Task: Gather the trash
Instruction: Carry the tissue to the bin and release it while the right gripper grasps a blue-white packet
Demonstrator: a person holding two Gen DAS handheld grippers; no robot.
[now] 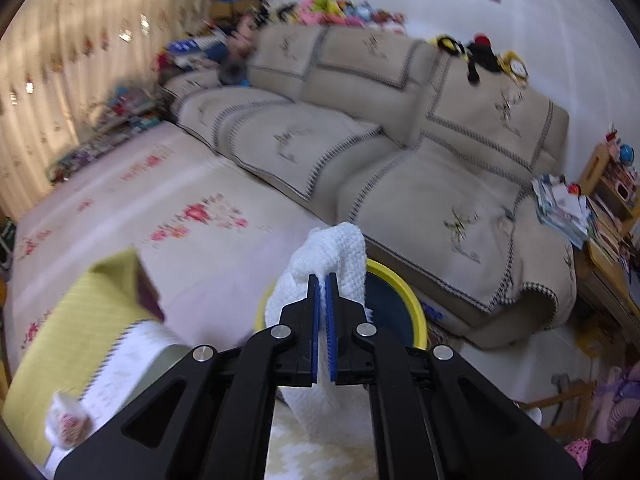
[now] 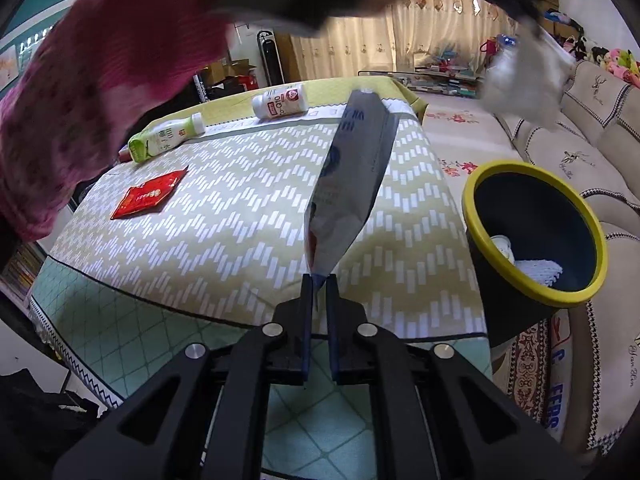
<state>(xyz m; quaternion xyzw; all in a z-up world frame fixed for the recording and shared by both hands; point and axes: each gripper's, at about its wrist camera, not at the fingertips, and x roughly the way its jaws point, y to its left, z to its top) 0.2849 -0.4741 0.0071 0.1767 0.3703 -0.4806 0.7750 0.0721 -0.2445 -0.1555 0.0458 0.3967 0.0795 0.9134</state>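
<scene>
My left gripper [image 1: 322, 278] is shut on a white paper towel [image 1: 332, 256], held above the yellow-rimmed dark bin [image 1: 404, 300]. In the right wrist view the same towel [image 2: 524, 80] shows blurred, high above the bin [image 2: 536, 220], which holds white paper inside. My right gripper [image 2: 319, 278] is shut on a grey-blue foil snack bag [image 2: 352, 184] that stands up over the table. On the table lie a red packet [image 2: 148, 196], a green-white bottle [image 2: 164, 142] and a white bottle [image 2: 280, 105].
The table [image 2: 240, 240] has a zigzag yellow-green cloth. The bin stands on the floor at its right edge. A beige sofa [image 1: 400, 152] is behind the bin. A floral mat [image 1: 168, 200] covers the floor. A pink sleeve [image 2: 100, 92] crosses the upper left.
</scene>
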